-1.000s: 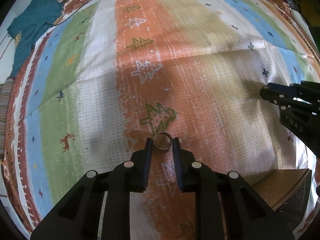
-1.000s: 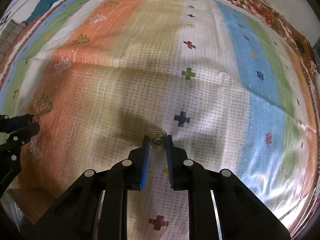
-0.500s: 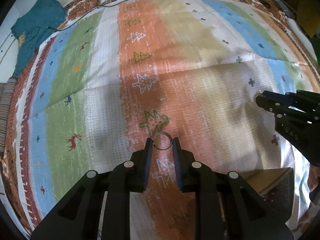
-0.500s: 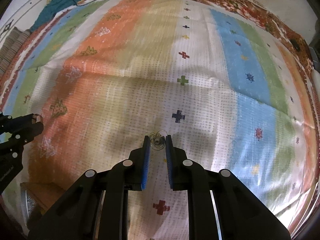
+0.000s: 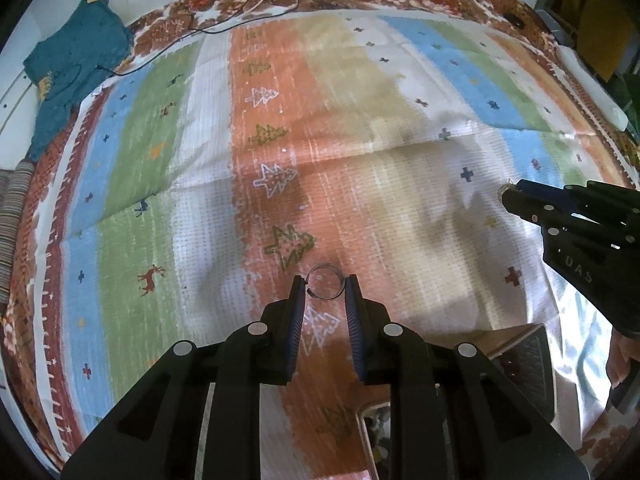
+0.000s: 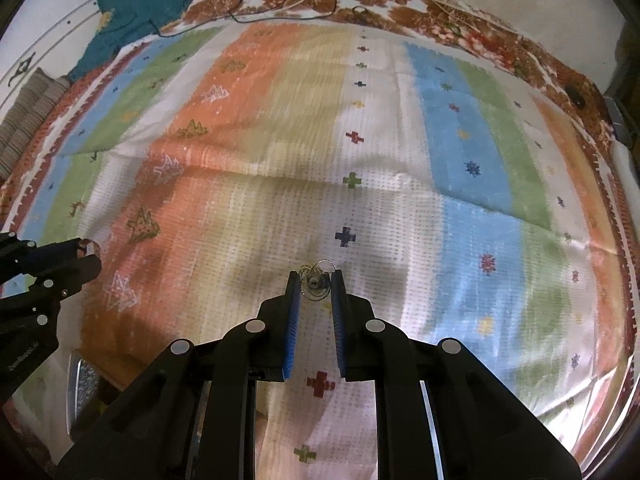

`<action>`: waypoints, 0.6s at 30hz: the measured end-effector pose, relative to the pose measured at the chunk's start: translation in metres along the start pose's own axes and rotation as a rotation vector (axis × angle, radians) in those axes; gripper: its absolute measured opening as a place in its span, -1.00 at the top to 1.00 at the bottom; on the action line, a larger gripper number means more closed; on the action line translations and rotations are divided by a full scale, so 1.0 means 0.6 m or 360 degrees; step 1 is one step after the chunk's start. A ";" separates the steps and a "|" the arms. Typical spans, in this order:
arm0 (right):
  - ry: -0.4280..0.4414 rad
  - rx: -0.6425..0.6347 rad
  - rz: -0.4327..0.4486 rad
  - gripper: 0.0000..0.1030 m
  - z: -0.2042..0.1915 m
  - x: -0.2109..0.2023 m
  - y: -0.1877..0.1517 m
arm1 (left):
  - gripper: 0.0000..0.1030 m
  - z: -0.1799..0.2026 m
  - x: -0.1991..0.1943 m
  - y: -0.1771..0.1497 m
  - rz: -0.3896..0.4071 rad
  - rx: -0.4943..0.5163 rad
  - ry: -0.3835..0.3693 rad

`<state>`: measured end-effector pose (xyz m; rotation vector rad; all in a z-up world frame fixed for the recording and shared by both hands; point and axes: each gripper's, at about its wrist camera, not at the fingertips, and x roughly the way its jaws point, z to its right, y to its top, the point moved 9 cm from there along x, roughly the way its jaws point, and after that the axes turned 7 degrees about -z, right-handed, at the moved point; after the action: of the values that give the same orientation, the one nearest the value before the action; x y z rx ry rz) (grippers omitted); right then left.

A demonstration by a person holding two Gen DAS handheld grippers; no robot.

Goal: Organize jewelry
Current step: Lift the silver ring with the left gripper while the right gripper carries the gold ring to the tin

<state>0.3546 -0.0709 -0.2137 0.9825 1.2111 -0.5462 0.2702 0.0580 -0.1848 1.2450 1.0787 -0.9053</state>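
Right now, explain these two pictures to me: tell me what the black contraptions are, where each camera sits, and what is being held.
No robot here: a person holds one pair of black tongs in each hand, with a camera on each looking along its fingers. The left view shows the left tongs pinching a plain silver ring; the right tongs appear at its edge. The right view shows the right tongs gripping a small ornate piece of jewelry. Below lies a striped bedspread and a wooden box.

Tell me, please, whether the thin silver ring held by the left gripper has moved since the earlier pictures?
Yes. The thin silver ring, pinched in the left gripper, has risen off the striped rug: it covered the green tree motif earlier, and now sits nearer the camera than it, with more rug visible.
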 end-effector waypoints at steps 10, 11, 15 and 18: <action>0.0045 0.0000 0.0076 0.69 -0.012 -0.045 -0.017 | 0.61 0.015 -0.035 -0.010 0.0055 -0.0006 -0.0040; 0.0051 0.0001 0.0086 0.69 -0.014 -0.051 -0.018 | 0.61 0.017 -0.038 -0.011 0.0058 -0.0007 -0.0046; 0.0066 -0.0005 0.0103 0.69 -0.019 -0.064 -0.027 | 0.61 0.022 -0.050 -0.021 0.0071 -0.0004 -0.0061; 0.0072 -0.0009 0.0108 0.69 -0.023 -0.070 -0.035 | 0.61 0.026 -0.063 -0.026 0.0096 -0.0006 -0.0074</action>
<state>0.3180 -0.0756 -0.1818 1.0322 1.2143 -0.4692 0.2470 0.0392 -0.1525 1.2413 1.0007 -0.8816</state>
